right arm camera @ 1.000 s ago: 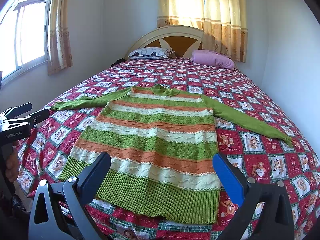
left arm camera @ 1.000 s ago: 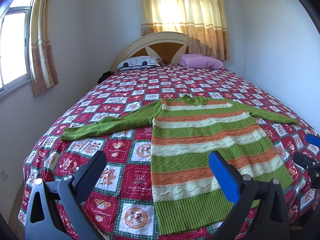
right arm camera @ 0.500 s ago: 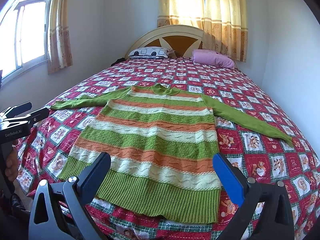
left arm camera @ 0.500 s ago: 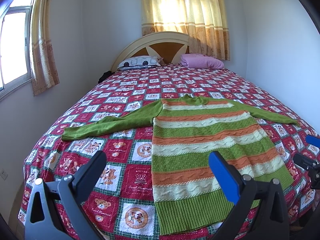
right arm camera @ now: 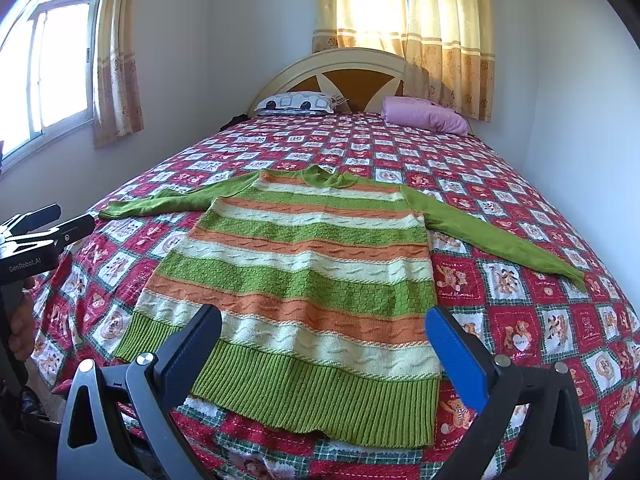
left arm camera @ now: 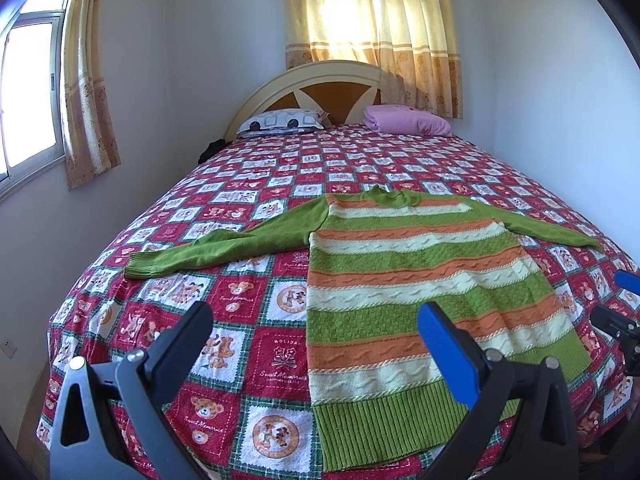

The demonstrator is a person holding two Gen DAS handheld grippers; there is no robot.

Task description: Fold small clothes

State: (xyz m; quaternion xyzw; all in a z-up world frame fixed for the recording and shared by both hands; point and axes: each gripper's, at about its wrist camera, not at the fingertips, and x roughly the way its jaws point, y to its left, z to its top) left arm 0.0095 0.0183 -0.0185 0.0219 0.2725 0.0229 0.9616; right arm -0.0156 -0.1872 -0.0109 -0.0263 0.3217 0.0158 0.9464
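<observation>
Sweater, striped green-orange-cream knit (right arm camera: 304, 276), lies flat at twelve o'clock on the red patchwork quilt (right arm camera: 520, 320). My left gripper (left arm camera: 316, 344) and right gripper (right arm camera: 324, 340) gape, empty; I'd pinch each cuff first.

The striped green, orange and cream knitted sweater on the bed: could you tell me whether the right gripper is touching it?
Apart. In the right wrist view the right gripper hangs open above the sweater, its hem lying flat and undisturbed.
</observation>
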